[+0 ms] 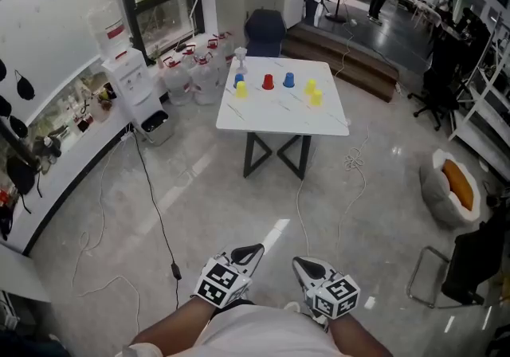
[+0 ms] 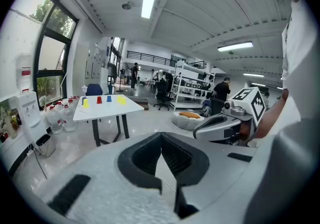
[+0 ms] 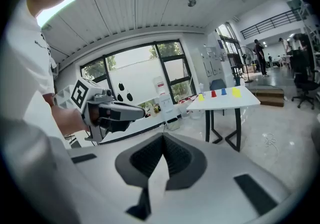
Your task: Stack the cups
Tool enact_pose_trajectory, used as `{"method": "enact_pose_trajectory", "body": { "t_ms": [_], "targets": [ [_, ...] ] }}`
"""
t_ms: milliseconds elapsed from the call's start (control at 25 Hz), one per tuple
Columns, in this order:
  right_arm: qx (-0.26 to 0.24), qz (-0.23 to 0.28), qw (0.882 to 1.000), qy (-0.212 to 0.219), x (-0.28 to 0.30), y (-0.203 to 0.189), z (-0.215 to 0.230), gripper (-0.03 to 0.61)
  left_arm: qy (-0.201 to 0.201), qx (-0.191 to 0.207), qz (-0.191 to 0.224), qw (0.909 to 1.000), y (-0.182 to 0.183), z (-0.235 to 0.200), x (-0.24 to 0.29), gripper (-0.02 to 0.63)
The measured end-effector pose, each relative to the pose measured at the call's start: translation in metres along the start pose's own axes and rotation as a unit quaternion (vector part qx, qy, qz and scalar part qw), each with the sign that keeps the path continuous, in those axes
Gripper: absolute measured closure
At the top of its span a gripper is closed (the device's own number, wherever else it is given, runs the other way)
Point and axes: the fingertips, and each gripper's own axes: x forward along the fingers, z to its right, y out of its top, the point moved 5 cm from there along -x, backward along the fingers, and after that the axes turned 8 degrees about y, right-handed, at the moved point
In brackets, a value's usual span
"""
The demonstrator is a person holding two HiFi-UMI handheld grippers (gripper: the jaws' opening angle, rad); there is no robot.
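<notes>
While the cups wait on the white worktop (image 1: 279, 118), none is stacked: a red cup (image 1: 268, 82), blue cups (image 1: 288, 80) and yellow cups (image 1: 241, 90) stand spread over the worktop's far half. Whether they are upright or upside down is too small to tell. Both tools hang over the floor well short of the worktop. The left tool (image 1: 252, 252) and the right tool (image 1: 303, 265) each have their jaws together on nothing.

The likeliest slip is reaching a cup with the jaws together, which would shove so light a thing toward the worktop's far edge. Two yellow cups on the worktop's right side stand nearly touching, so gripping one could topple the other. Cables (image 1: 159, 220) trail across the floor in front of the worktop and could catch a foot on the approach.
</notes>
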Motion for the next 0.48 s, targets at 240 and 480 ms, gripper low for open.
{"method": "enact_pose_trajectory", "body": {
  "t_ms": [240,480],
  "targets": [
    [-0.01,-0.011,1.0,0.011,0.018,0.001,-0.007,0.572,-0.007,-0.02,0.002,0.9998,-0.002,-0.017,-0.002,0.606],
    [-0.004,-0.015,1.0,-0.006,0.046,0.003,-0.01,0.572,-0.01,-0.018,0.004,0.9998,-0.006,-0.047,-0.012,0.606]
  ]
}}
